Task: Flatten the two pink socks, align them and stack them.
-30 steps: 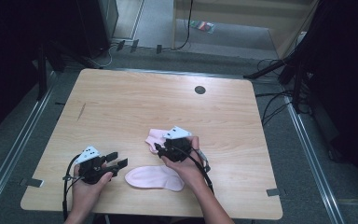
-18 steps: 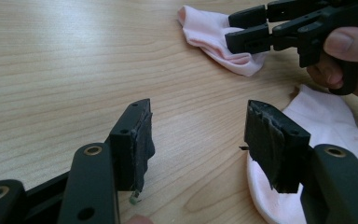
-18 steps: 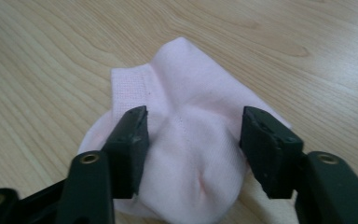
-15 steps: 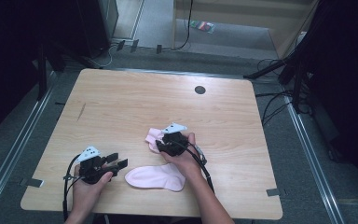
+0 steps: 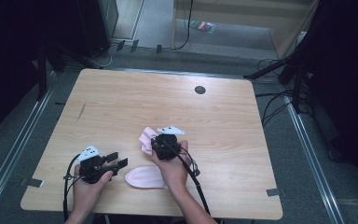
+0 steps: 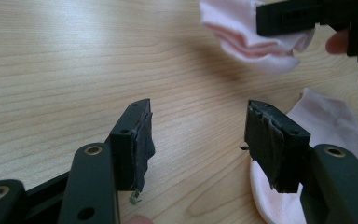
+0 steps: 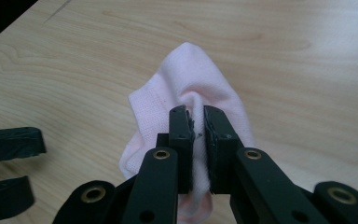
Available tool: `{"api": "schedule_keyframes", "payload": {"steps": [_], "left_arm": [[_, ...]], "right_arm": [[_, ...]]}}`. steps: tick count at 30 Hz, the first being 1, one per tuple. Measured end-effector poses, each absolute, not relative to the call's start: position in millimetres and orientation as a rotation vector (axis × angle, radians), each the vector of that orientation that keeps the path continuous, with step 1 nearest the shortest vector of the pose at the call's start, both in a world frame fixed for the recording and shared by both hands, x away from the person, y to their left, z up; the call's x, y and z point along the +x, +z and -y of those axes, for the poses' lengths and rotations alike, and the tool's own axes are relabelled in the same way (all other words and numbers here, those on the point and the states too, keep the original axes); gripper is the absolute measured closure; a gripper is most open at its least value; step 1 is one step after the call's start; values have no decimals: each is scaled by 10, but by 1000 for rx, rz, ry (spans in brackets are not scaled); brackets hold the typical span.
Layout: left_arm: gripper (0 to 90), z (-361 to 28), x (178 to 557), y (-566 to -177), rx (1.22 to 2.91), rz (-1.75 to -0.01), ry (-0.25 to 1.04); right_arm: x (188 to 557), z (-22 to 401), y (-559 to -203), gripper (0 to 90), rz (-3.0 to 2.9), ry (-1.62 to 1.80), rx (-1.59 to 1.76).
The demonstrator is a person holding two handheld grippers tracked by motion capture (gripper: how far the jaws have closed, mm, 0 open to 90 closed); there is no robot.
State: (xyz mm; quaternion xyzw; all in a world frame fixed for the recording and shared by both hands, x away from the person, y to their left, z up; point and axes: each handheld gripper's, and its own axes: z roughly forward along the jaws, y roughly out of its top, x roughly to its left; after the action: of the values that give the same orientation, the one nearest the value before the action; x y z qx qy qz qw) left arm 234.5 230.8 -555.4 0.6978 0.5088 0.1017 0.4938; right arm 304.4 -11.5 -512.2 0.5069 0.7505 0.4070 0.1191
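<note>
A pale wooden counter [image 5: 121,107] takes up the middle of the room, with a small dark round hole [image 5: 199,89] near its far edge. Everything else sits toward the near edge, where the person's forearms come in.

Taking the flat pink sock [image 5: 144,178] as the marker: it lies spread out on the counter close to the near edge, between the two hands. Just beyond it, farther from the person, is the crumpled pink sock [image 5: 146,138], bunched up and partly lifted off the wood.

The right gripper [image 5: 154,146] sits just beyond the flat sock, pointing away from the person and a little leftward into the crumpled one. Its jaws have just been closing, and in the right gripper view they are pinched on a fold of the crumpled sock [image 7: 191,93], with cloth squeezed in the narrow slit between the pads and the rest of the fabric spilling out ahead and to either side. The right hand [image 5: 173,163] wraps the body from behind, its wrist lying over the right end of the flat sock.

The left gripper [image 5: 120,159] rests just left of the flat sock, held low and roughly level, aimed at it. Its jaws are released, standing about half apart with bare wood between them; in the left gripper view the flat sock's edge [image 6: 326,121] lies beside the right-hand jaw, not between the pads. The left hand [image 5: 89,186] grips it from the near side.
</note>
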Motion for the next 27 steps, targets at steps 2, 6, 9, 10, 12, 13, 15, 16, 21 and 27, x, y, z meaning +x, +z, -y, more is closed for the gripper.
{"api": "schedule_keyframes", "payload": {"steps": [2,6,9,10,12,13,15,16,21,27], "left_arm": [[423,-2309,2346,-5555,1689,-1235,245],[421,-2314,2347,-5555,1684,-1238,241],[417,-2330,2347,-5555,1678,-1248,249],[417,-2336,2351,-5556,1671,-1254,247],[419,-2336,2362,-5558,1668,-1263,247],[419,-2331,2366,-5558,1664,-1269,248],[420,-2326,2370,-5557,1668,-1268,250],[420,-2323,2371,-5557,1672,-1268,251],[419,-2336,2371,-5559,1672,-1267,242],[419,-2340,2376,-5562,1671,-1266,233]], "right_arm": [[3019,85,-5148,828,-2191,1193,1497],[3037,39,-5303,597,-2218,1097,1545],[2995,195,-5241,574,-2156,1128,1505],[2995,195,-5241,574,-2156,1128,1505],[2871,196,-5109,719,-2264,1222,1313],[2871,196,-5109,719,-2264,1222,1313],[2811,120,-5085,760,-2329,1190,1205],[2800,77,-5091,770,-2361,1175,1169],[2860,-14,-5201,766,-2471,1163,1147],[2901,-40,-5287,821,-2500,1104,1162]]}}
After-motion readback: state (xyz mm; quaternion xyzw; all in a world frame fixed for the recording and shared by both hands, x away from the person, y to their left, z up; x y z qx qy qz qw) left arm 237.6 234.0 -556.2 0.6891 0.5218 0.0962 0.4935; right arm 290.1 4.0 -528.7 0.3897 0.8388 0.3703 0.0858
